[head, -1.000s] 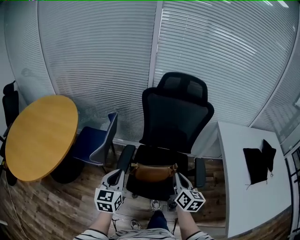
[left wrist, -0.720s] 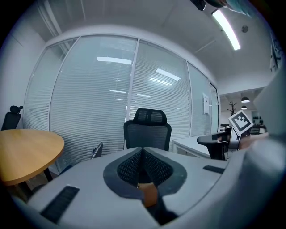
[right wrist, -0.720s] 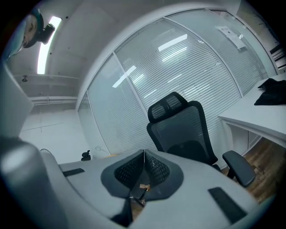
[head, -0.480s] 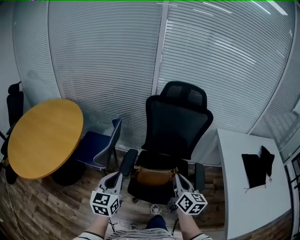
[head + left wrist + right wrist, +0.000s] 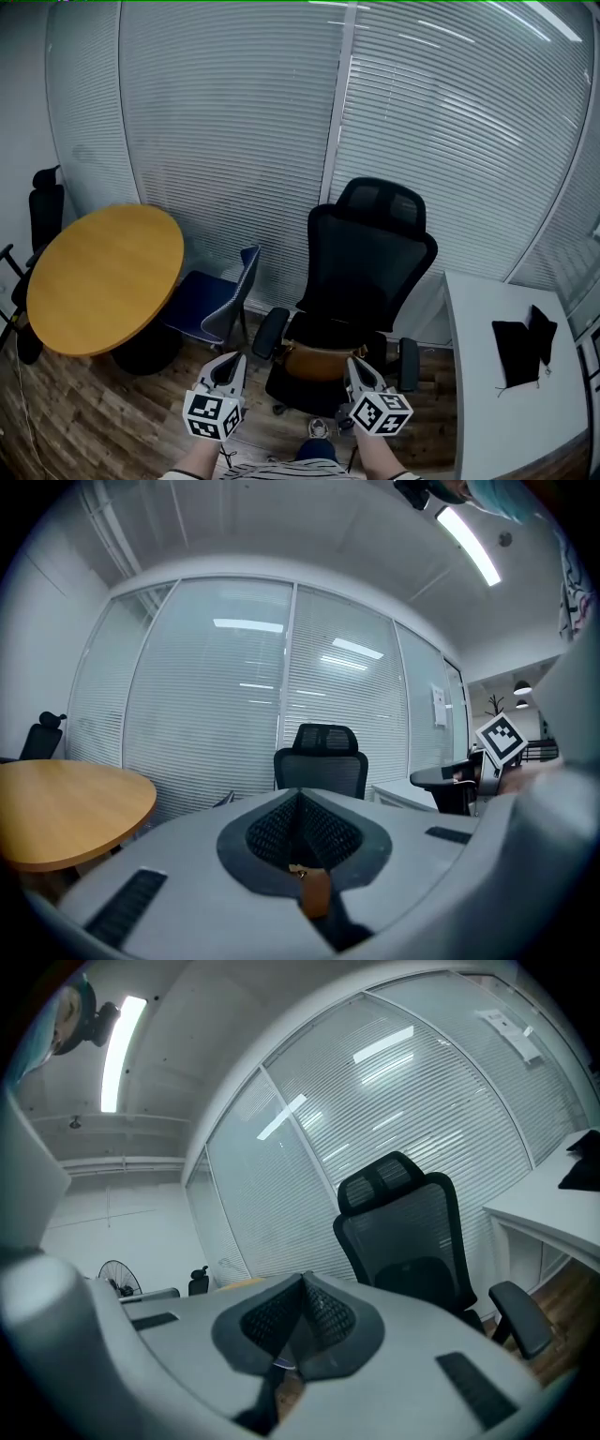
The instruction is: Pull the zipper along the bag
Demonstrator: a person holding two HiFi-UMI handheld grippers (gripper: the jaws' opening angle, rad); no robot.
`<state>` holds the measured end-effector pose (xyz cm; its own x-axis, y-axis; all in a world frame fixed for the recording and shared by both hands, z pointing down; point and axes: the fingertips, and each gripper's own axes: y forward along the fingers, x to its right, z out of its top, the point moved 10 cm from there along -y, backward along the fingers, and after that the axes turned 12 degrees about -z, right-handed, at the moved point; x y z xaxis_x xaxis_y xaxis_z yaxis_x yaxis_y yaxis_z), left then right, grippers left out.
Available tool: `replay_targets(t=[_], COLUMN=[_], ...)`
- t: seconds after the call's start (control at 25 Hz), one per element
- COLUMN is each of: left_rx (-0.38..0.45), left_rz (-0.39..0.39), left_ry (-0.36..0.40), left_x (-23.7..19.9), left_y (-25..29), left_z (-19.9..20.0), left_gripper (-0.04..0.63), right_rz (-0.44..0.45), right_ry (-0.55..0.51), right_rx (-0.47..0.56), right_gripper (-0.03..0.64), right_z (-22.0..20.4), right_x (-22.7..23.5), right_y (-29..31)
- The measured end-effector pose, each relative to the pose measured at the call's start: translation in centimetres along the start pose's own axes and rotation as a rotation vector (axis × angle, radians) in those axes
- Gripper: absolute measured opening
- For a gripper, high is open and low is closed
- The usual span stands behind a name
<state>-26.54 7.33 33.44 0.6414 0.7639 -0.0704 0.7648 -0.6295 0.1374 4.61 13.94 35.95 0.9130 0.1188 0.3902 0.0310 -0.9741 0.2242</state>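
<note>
A brown bag (image 5: pixel 323 361) lies across the seat of a black office chair (image 5: pixel 375 262). My left gripper (image 5: pixel 232 361) hangs in front of the chair's left armrest, its jaws shut, a little apart from the bag's left end. My right gripper (image 5: pixel 354 366) is shut too, just off the bag's right end. In the left gripper view the closed pads (image 5: pixel 281 827) hide the seat. A thin brown strip with a small metal ring (image 5: pixel 312 891) shows in the slot below them; I cannot tell whether it is pinched. The right gripper (image 5: pixel 305 1288) faces the chair (image 5: pixel 412 1232).
A round wooden table (image 5: pixel 103 277) stands at the left with a blue chair (image 5: pixel 211 305) beside it. A white desk (image 5: pixel 506 394) with black items (image 5: pixel 520 342) is at the right. Another dark chair (image 5: pixel 42 202) stands far left. Blinds cover the glass wall behind.
Both grippers have drawn back from the chair and sit lower in the head view. The chair and bag look smaller and farther off. The jaws stayed shut.
</note>
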Motion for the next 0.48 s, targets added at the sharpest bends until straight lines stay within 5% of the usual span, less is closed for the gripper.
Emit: replay_targets(t=[0.48], left_rx=[0.009], left_rz=[0.035], left_ry=[-0.014], left_x=[-0.2], left_y=[-1.3], left_z=[-0.9], left_gripper=[0.029], right_rz=[0.028], right_ry=[-0.021], right_rx=[-0.023], right_gripper=[0.028], right_z=[-1.0], right_x=[-1.2], right_y=[0.4])
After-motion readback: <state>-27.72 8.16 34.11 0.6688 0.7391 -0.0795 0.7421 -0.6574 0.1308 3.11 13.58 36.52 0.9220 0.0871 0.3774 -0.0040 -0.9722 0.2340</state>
